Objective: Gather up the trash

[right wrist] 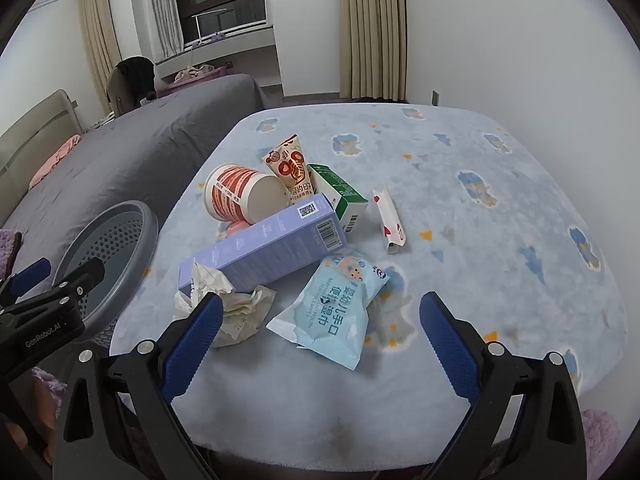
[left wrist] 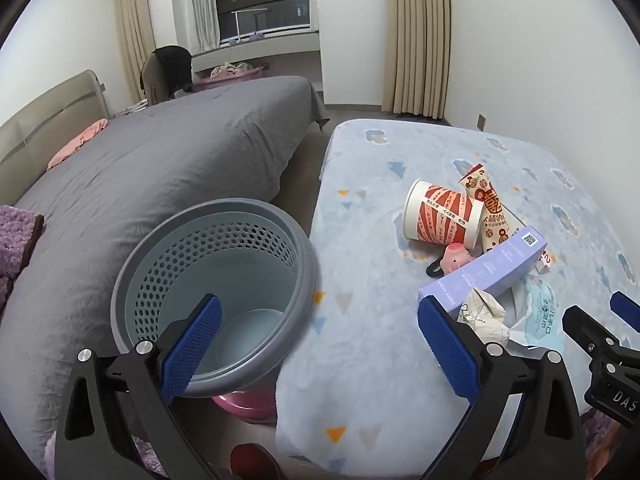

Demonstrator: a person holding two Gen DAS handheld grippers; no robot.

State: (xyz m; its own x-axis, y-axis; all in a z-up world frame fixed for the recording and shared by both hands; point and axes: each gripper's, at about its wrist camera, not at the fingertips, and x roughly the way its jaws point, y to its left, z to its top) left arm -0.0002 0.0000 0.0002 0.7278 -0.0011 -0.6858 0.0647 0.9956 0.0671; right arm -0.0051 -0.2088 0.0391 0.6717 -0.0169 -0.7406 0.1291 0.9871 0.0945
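Trash lies piled on a light blue blanket-covered surface [right wrist: 460,208]: a red-and-white paper cup [right wrist: 240,196] on its side, a lilac box [right wrist: 272,244], a green-and-white carton [right wrist: 340,196], a printed snack wrapper [right wrist: 290,168], a small heart-patterned wrapper [right wrist: 388,216], a blue wipes pack [right wrist: 340,308] and crumpled paper [right wrist: 236,312]. A grey perforated bin [left wrist: 224,280] stands empty beside the surface. My left gripper [left wrist: 320,344] is open over the bin's rim and the blanket edge. My right gripper [right wrist: 322,336] is open above the wipes pack, holding nothing.
A bed with a grey cover [left wrist: 160,160] runs along the left, a pink pillow [left wrist: 80,142] near its headboard. A pink basin [left wrist: 248,404] sits under the bin. A small pink toy [left wrist: 456,260] lies by the cup. Walls and curtains stand behind.
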